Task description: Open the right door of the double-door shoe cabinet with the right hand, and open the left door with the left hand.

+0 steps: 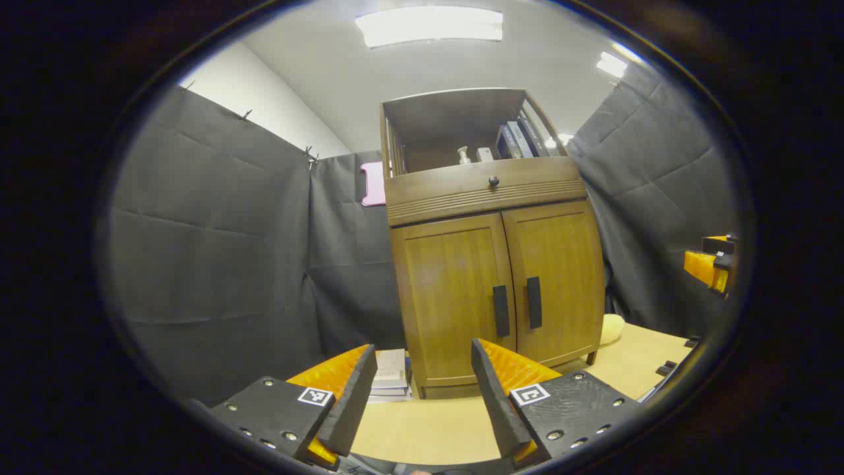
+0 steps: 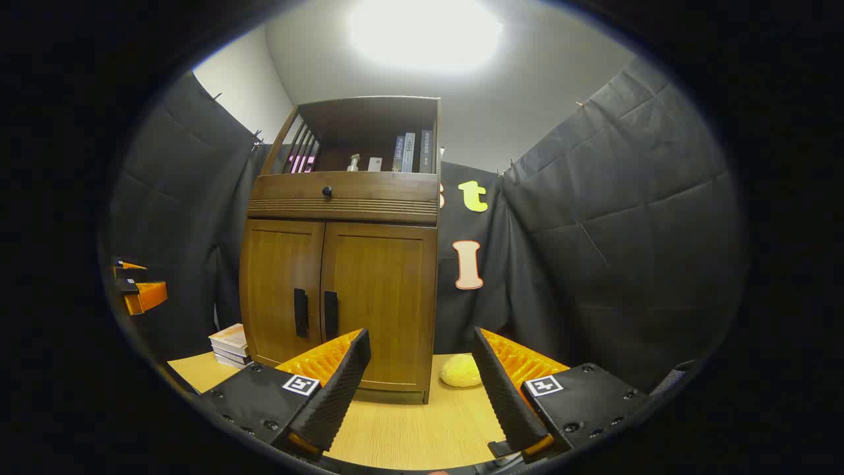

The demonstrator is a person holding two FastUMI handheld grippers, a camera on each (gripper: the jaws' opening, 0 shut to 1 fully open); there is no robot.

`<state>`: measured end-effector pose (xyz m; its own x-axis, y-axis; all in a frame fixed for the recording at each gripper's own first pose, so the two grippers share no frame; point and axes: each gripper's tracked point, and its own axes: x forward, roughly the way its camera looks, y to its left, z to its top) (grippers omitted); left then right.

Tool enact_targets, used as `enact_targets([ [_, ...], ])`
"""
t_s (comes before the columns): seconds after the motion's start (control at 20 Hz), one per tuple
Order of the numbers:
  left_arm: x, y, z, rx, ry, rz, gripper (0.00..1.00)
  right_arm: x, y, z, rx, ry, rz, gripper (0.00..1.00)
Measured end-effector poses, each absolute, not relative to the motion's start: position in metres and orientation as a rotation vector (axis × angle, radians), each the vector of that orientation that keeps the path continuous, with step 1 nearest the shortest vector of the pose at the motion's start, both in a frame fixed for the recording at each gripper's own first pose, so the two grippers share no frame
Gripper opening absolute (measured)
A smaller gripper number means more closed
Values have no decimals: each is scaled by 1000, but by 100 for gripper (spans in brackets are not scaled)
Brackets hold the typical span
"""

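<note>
Honestly, both doors are sitting shut, so the right gripper [image 2: 419, 376], fingers spread wide and empty, is needing to line up squarely on the right door's handle [image 2: 330, 315] first.

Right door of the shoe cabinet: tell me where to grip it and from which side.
Grip the right door by its vertical bar handle near the centre seam. Come straight from the front with the right gripper, which is open, its fingers either side of the bar.

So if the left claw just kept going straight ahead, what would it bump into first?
Probably the left door of the shoe cabinet, near the bottom. The left claw is open, holds nothing, and nothing stands between it and the door, though depth is hard to judge.
</note>
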<state>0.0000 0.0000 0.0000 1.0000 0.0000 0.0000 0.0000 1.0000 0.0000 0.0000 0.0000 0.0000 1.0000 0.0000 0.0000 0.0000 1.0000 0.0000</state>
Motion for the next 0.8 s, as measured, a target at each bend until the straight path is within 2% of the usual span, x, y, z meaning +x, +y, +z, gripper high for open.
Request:
enact_targets([
  [0.8, 8, 2, -1, -1, 2, 17, 82, 6, 4, -2, 19, 8, 37, 98],
])
